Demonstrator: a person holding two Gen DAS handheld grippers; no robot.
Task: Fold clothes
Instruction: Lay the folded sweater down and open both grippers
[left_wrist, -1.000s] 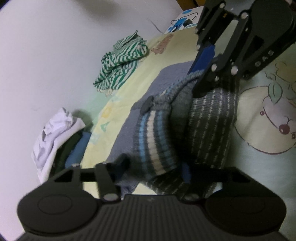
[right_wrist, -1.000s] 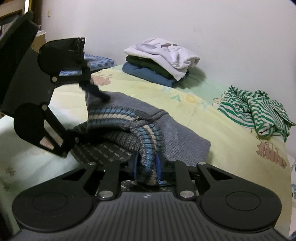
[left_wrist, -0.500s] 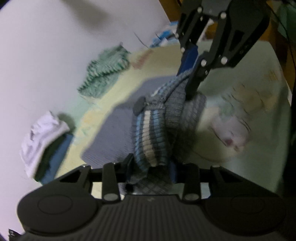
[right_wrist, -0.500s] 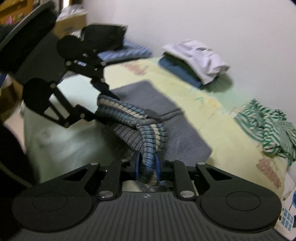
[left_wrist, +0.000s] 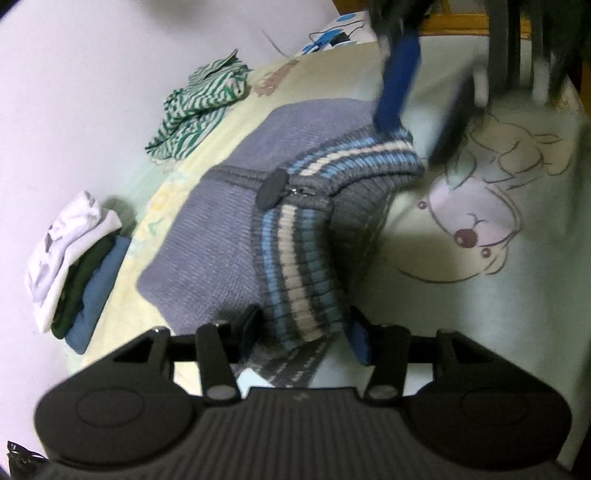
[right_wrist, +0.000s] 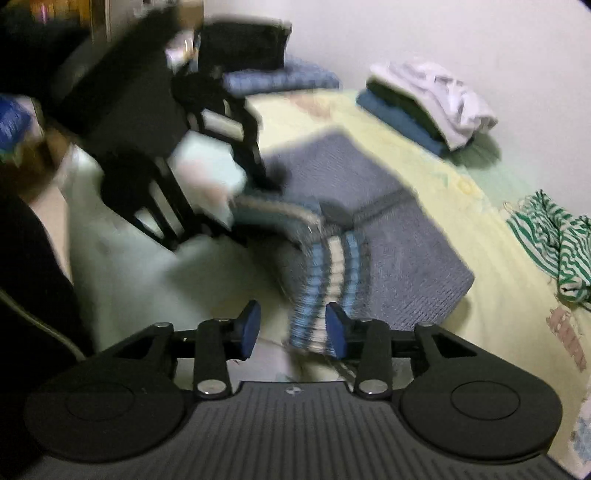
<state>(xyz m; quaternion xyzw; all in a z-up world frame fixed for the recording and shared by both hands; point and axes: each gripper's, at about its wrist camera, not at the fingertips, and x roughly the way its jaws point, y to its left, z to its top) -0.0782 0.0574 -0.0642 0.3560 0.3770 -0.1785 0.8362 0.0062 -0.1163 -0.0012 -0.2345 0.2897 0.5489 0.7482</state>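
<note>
A grey knit sweater (left_wrist: 218, 229) with blue and cream striped hem lies partly folded on the bed; it also shows in the right wrist view (right_wrist: 399, 236). My left gripper (left_wrist: 306, 336) is open, its fingers spread either side of the striped hem (left_wrist: 295, 273). My right gripper (right_wrist: 291, 328) is open; the striped hem (right_wrist: 328, 280) lies between its pads, against the right pad (right_wrist: 336, 328). The right gripper shows blurred at the top of the left wrist view (left_wrist: 424, 92), jaws apart over the sweater.
A crumpled green-and-white striped garment (left_wrist: 195, 107) lies by the wall. A folded stack of white, green and blue clothes (left_wrist: 74, 266) sits further along the wall. The bed sheet (left_wrist: 480, 206) has cartoon prints. The bed's edge is at the right.
Both grippers have opened and let go of the striped hem. The sweater's lifted fold has dropped onto the bed. The right gripper has drawn back.
</note>
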